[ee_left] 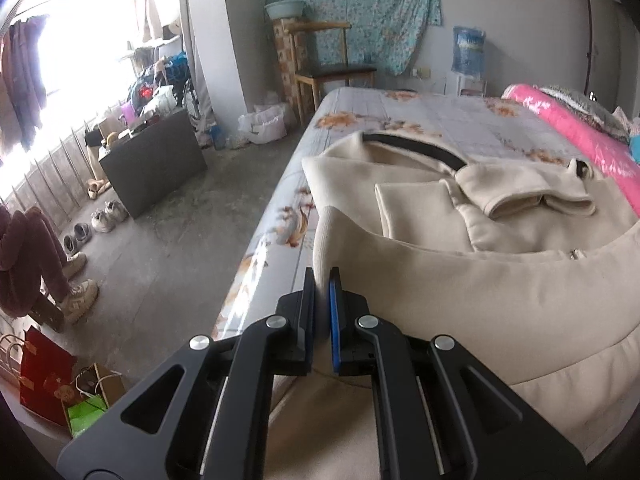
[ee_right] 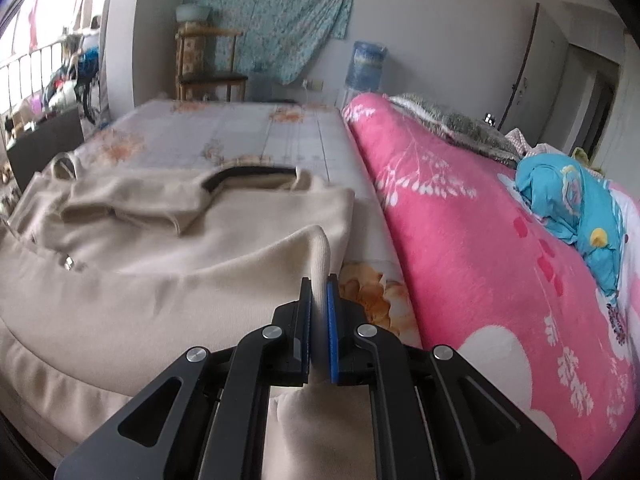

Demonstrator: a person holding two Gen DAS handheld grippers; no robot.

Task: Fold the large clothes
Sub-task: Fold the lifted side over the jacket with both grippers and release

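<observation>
Left wrist view: the left gripper (ee_left: 322, 280) at bottom centre is clamped tight on a ribbed hem corner of the beige garment (ee_left: 460, 280), which spreads right and upward over the bed (ee_left: 420, 112); its floral sheet fills the frame's middle. Right wrist view: the right gripper (ee_right: 319, 286) pinches the other hem corner just as tightly, the cloth rising between its pads. A pink blanket (ee_right: 460, 240) crowds the right side, just beside the garment's edge, with a blue bundle (ee_right: 576, 208) on it. Farther out, at upper centre, stand a wooden chair (ee_left: 332, 68) and a water dispenser (ee_left: 468, 52); shoes (ee_left: 104, 218) line the concrete floor at left. No writing is legible.
</observation>
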